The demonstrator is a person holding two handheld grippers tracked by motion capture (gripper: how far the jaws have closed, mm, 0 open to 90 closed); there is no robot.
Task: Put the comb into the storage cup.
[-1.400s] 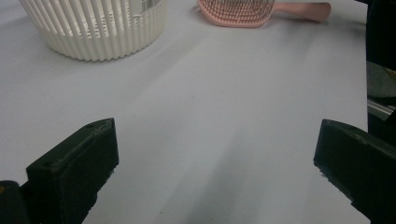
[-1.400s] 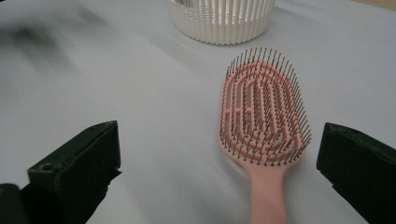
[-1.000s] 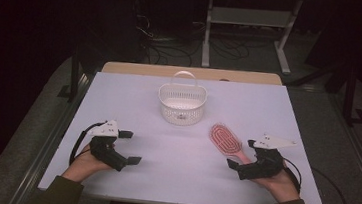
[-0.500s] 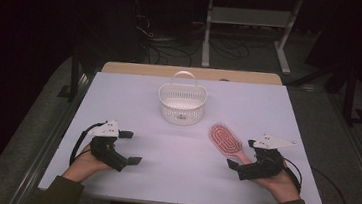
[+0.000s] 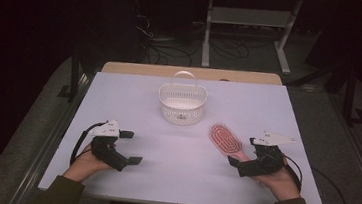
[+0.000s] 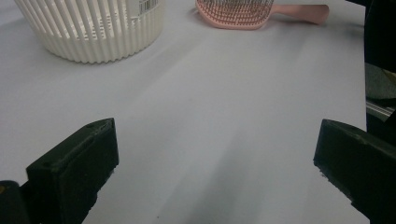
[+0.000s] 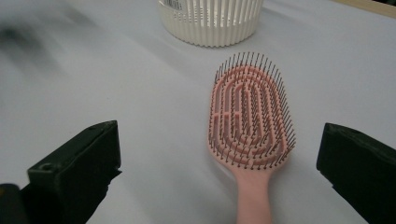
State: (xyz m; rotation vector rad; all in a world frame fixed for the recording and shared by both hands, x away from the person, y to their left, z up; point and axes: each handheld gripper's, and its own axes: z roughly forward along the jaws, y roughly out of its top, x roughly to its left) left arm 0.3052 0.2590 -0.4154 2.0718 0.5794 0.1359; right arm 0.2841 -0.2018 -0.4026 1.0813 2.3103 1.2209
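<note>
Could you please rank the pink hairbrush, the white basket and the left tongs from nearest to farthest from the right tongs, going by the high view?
From the right tongs:
1. Pink hairbrush: directly ahead of them, handle toward the open jaws.
2. White basket: farther back, near the table's middle.
3. Left tongs: across the table, at its left side.

Hairbrush handle (image 7: 254, 200) cut off (bottom edge)
</note>
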